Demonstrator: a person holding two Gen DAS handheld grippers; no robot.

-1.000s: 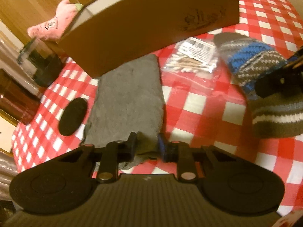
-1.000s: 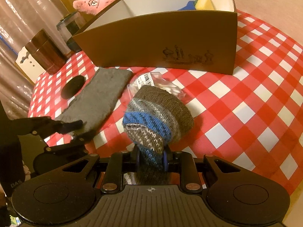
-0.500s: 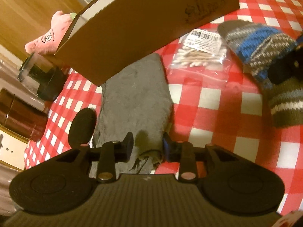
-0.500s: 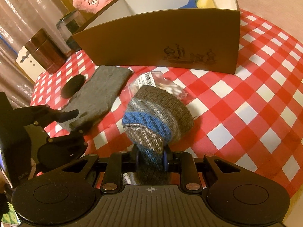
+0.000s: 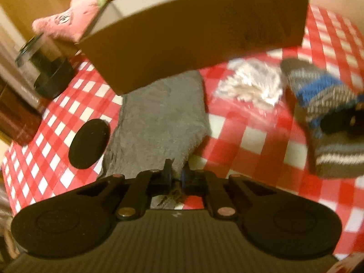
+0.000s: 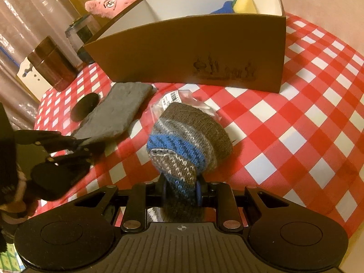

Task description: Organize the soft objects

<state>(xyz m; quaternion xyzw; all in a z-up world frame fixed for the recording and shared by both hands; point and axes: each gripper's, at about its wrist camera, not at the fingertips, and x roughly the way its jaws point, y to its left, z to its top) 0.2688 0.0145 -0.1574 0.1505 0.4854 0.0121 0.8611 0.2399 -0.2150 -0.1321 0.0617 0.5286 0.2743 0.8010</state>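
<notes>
A flat grey cloth point(image 5: 159, 118) lies on the red-checked tablecloth in front of the brown box point(image 5: 193, 38). My left gripper point(image 5: 176, 177) is shut on the cloth's near corner, which bunches between the pads. In the right wrist view the same grey cloth point(image 6: 116, 116) has its near end lifted by the left gripper point(image 6: 78, 146). My right gripper point(image 6: 180, 191) is shut on the cuff of a striped grey, blue and white knit hat point(image 6: 188, 141), whose crown rests on the table. The knit hat point(image 5: 327, 113) also shows at the right of the left wrist view.
The brown box point(image 6: 193, 52) has white inner walls and holds a yellow and blue sponge point(image 6: 241, 4). A pink plush toy point(image 6: 113, 0) sits behind it. A bag of cotton swabs point(image 5: 248, 86), a black oval disc point(image 5: 88, 143), a glass jar point(image 6: 79, 34) and a dark canister point(image 6: 52, 63) stand nearby.
My left gripper's jaws closed onto the grey cloth's near corner and lifted it slightly. The right gripper and the hat kept still.
</notes>
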